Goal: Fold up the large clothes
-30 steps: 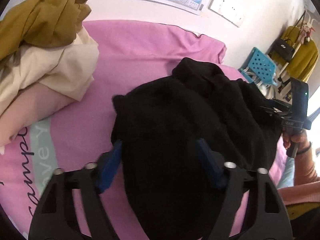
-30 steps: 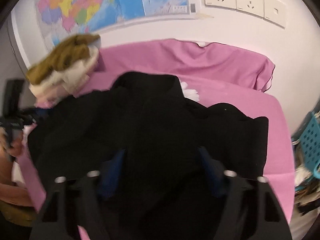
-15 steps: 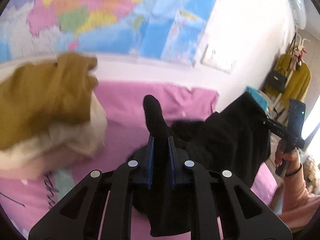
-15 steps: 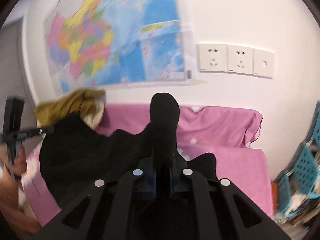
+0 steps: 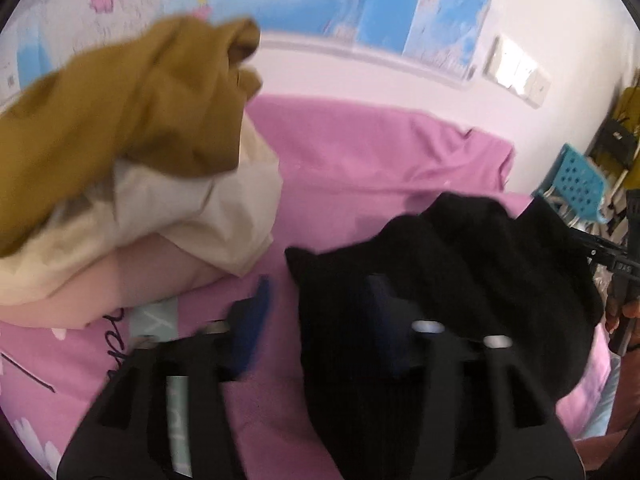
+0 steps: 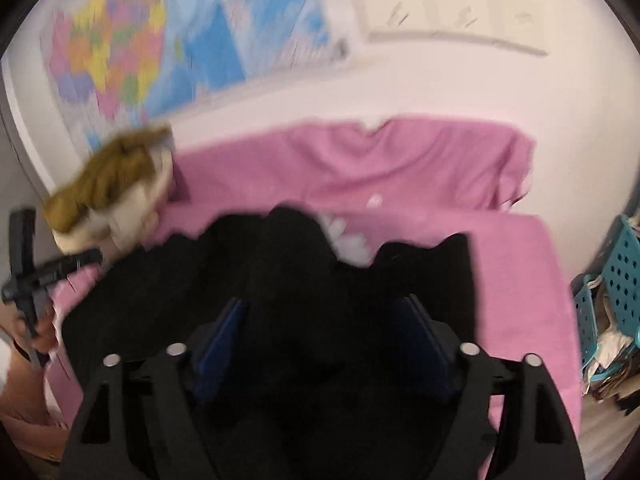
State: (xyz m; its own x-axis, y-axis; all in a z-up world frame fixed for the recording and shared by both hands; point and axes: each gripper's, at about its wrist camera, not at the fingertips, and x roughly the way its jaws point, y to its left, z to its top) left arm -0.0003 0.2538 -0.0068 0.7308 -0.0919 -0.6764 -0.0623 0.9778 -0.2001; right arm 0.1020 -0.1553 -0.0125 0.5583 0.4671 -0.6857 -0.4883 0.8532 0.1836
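Observation:
A large black garment lies bunched on the pink bed sheet. My left gripper hangs just over its left edge, jaws opening. The left blue pad is over bare sheet and the right pad is half buried in black cloth, with no pinch. In the right wrist view the black garment spreads under my right gripper. Its jaws are opening wide, with loose cloth between the blue pads and nothing gripped. Each view shows the other gripper at its edge, held by a hand.
A heap of mustard, cream and pale pink clothes fills the bed's left side. Behind the bed are a wall map and sockets. A blue perforated basket with clutter stands right of the bed.
Half a second ago both grippers were shut on raised folds of the black garment. Both jaws have since spread and the cloth has dropped back onto the bed.

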